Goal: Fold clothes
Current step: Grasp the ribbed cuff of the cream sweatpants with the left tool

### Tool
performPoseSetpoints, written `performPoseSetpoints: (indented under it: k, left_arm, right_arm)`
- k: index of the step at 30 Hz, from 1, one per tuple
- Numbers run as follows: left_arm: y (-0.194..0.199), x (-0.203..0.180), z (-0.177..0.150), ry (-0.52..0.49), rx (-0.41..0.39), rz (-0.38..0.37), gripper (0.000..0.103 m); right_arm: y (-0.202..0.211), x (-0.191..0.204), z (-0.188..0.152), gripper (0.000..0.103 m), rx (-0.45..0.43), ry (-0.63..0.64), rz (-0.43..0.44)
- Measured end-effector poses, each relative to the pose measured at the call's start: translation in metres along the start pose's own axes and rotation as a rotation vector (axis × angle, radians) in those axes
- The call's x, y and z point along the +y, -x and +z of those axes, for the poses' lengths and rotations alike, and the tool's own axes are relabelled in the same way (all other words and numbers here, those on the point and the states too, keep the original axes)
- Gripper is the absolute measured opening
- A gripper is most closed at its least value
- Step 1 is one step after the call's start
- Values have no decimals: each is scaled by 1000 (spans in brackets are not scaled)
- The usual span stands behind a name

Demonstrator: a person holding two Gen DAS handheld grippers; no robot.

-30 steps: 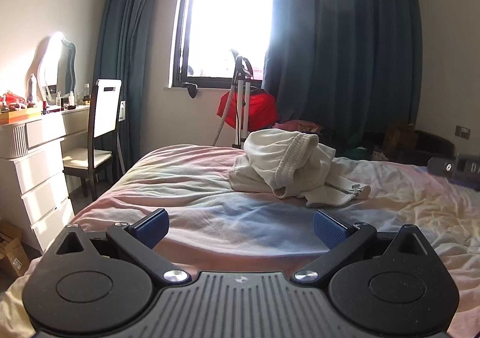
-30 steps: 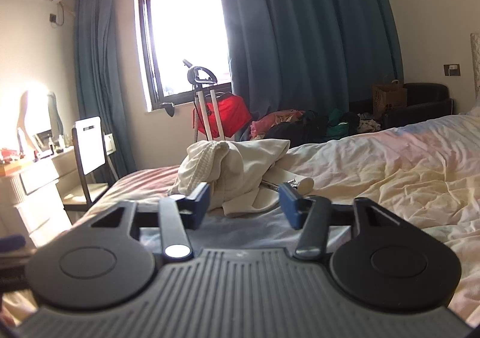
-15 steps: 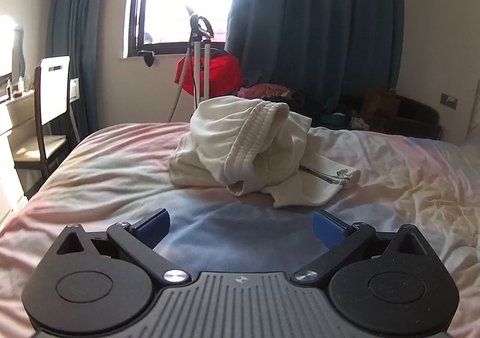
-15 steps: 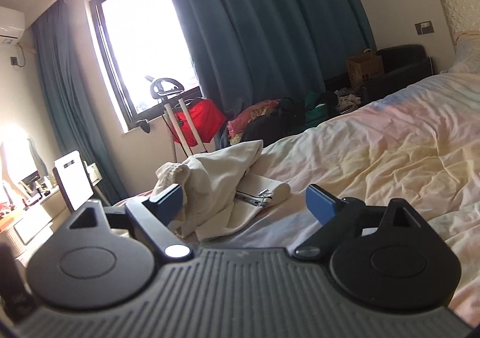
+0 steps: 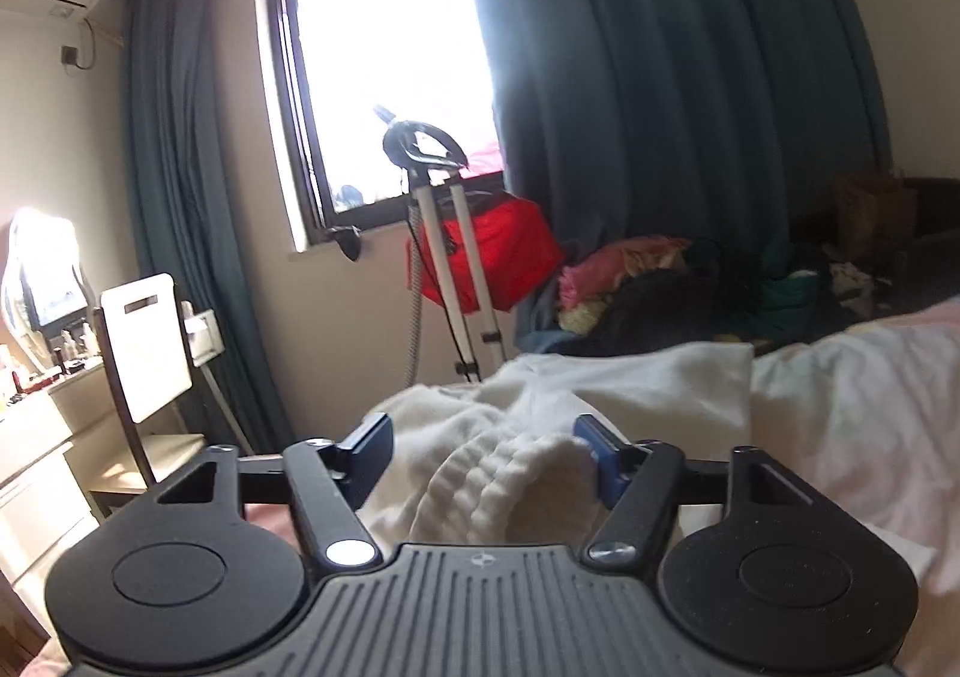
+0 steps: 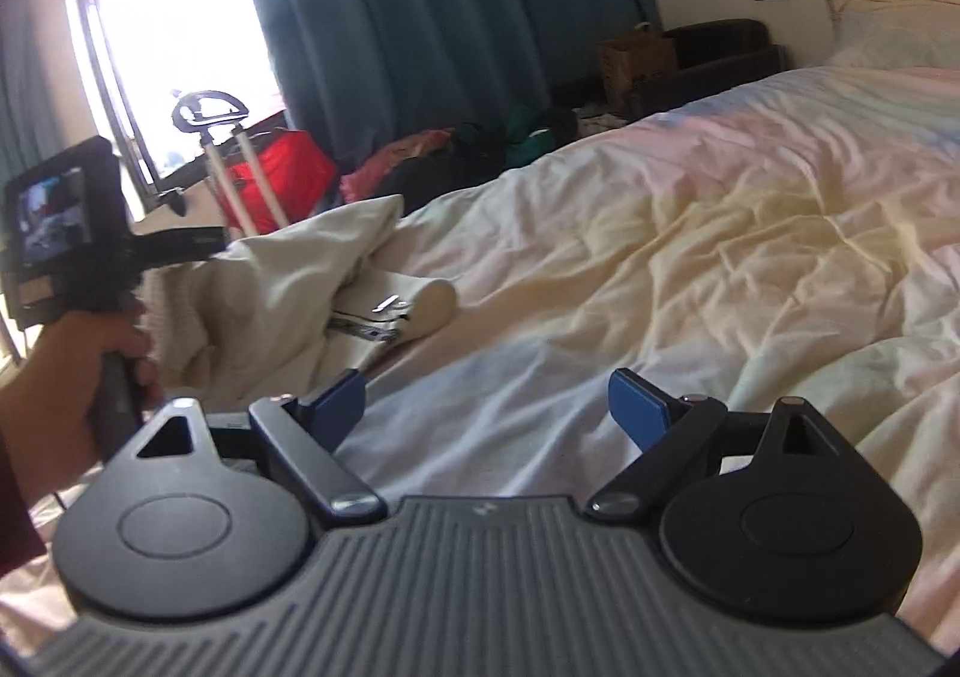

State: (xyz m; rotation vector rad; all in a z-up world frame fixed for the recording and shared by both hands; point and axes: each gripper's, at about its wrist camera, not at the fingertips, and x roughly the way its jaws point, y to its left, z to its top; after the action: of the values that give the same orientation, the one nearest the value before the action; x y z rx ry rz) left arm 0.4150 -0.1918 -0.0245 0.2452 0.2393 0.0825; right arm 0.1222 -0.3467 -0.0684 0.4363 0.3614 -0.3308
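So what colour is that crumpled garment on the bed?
Cream-white garment, with a ribbed waistband; clearest in the right wrist view.

Ribbed cream knit garment (image 5: 498,473); crumpled cotton bedsheet (image 6: 690,233)

— Where is the light from?
— The window (image 5: 390,77), blown out white, with glare spilling over the curtain (image 5: 660,107).
— And sharpness?
— Soft all over; fisheye bends the edges, corners go dark, and the bed (image 6: 690,233) looks washed pale.

A crumpled garment (image 6: 288,281) lies on the bed (image 6: 690,233). The left tongs (image 5: 483,440) straddle its ribbed band; the right tongs (image 6: 486,401) sit right of it.
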Motion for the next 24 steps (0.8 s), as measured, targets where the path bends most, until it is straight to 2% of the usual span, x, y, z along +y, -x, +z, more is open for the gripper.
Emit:
performPoseSetpoints:
  k: [1,2,3,6,10,13,14,15,17,18,20,22,24]
  left_arm:
    - [-1,6,6,26,-6,28,42]
    - [2,15,13,61,-15,58,20]
    - [6,25,21,97,-21,79,7]
    - [24,62,45,205,-49,91,1]
    - [53,84,59,175,-39,41,2]
    - [77,88,52,168,4,-7,8]
    - [83,85,46,163,19,-13,16]
    - [90,83,41,159,34,-20,32]
    - [97,75,31,142,64,-39,54]
    - [98,69,26,126,77,-53,60]
    - [95,53,18,80,99,-84,64]
    - [86,38,12,43,123,-104,74]
    - [69,25,8,39,154,-60,75]
  right_arm:
    - [-1,-1,-1,90,-6,-5,-5]
    - [-2,-2,-2,90,-12,-10,-10]
    - [-3,-3,-3,90,-17,-15,-15]
    - [1,-3,-4,90,-19,-20,-14]
    - [16,2,-4,89,-3,-15,8]
    - [27,6,-3,89,10,-11,24]
    - [31,7,-3,90,14,-10,29]
    - [34,8,-3,90,17,-9,34]
    - [42,8,-4,90,21,-6,44]
    - [46,7,-4,90,23,-5,49]
    - [53,7,-4,90,27,-2,59]
    - [52,7,-5,90,36,-1,60]
    - [45,8,-6,90,54,-9,53]
